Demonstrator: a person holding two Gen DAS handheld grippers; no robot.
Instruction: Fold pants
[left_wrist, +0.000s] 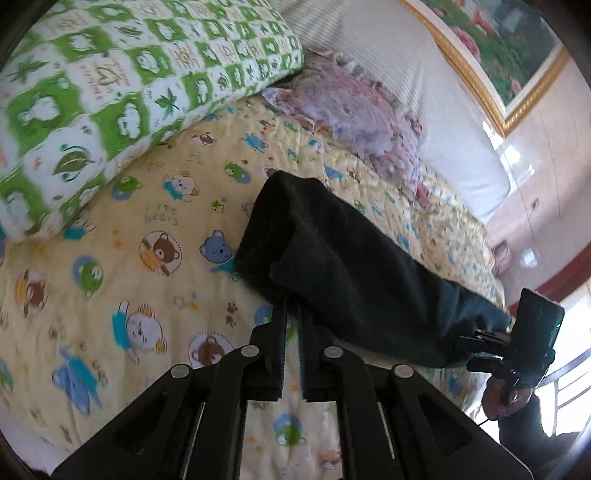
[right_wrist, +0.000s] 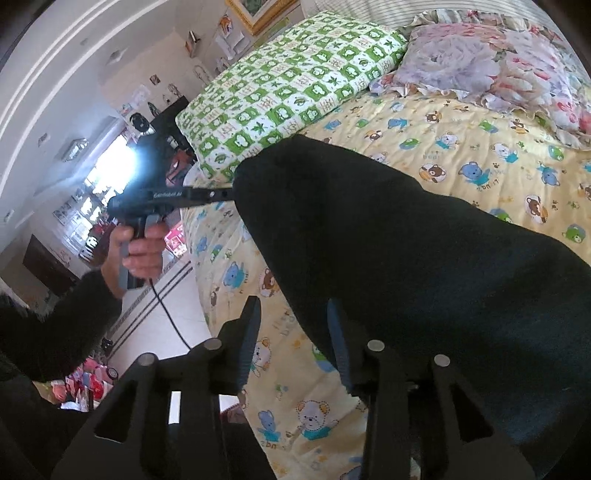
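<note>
Bear-print bedspread (left_wrist: 122, 266), green checked quilt (right_wrist: 295, 85), perhaps floral pillow (right_wrist: 491, 62)

Cloth, plastic and gilt surfaces on and around the bed.
The pants (right_wrist: 424, 258) are matt black cloth with a slightly fuzzy nap. The bedspread (left_wrist: 147, 277) is soft quilted cotton, yellow and printed with bears; the green-checked pillow (left_wrist: 110, 85) is smooth printed fabric; the floral pillow (right_wrist: 498, 62) has ruffled edges. Both the left gripper (left_wrist: 291, 314) and the right gripper (right_wrist: 293, 325) are matt black plastic with shiny metal pins. The picture frame (left_wrist: 491, 88) looks glossy gilt.
</note>
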